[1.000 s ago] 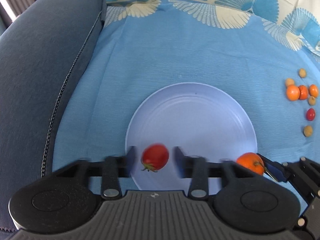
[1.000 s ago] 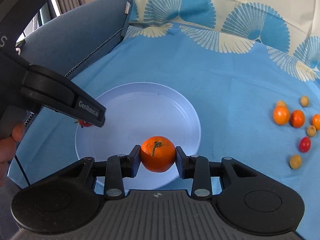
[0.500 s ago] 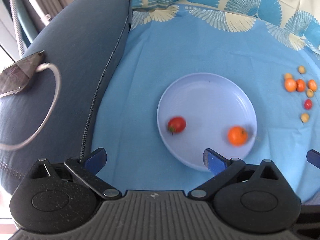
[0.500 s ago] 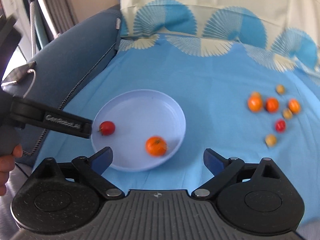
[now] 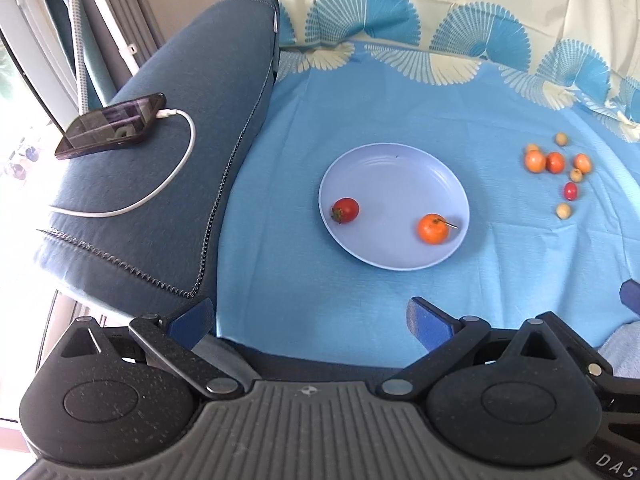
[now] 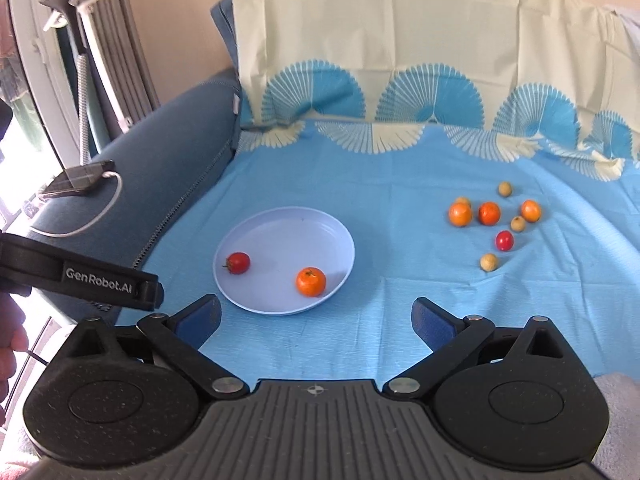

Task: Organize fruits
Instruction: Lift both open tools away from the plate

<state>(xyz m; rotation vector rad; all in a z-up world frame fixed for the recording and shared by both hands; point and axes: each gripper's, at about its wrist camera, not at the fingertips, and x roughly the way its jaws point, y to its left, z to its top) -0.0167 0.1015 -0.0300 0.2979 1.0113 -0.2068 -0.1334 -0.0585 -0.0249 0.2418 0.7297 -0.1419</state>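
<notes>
Both grippers pulled back from plate (image 6: 344, 240); left gripper (image 5: 312, 322) and right gripper (image 6: 316, 318) jaws just opened wide, empty. Tomato (image 6: 238, 262), orange (image 6: 311, 281) on plate (loose). Risk: round fruit rolls if rim bumped.

**Colours and patterns, both wrist views**

Round pale lavender-blue plastic plate (image 6: 340, 236): plain, no pattern. On it a glossy red cherry tomato with a green calyx (image 6: 238, 262) and a small orange mandarin with a brownish stem (image 6: 311, 281).

Flat sky-blue cotton cloth (image 6: 380, 184): solid blue in the middle, border of blue and cream fan shapes, cream band above.

Loose fruit cluster on the cloth: three orange mandarins (image 6: 489, 213), one red cherry tomato (image 6: 504, 240), several small tan-yellow round fruits (image 6: 488, 262).

Padded sofa arm in dark slate-blue fabric (image 5: 192, 128), with a dark zigzag seam. On it a glossy black phone (image 5: 112, 126) and a white charging cable (image 5: 176, 168).

Gripper bodies are speckled black, pads dark blue.
</notes>
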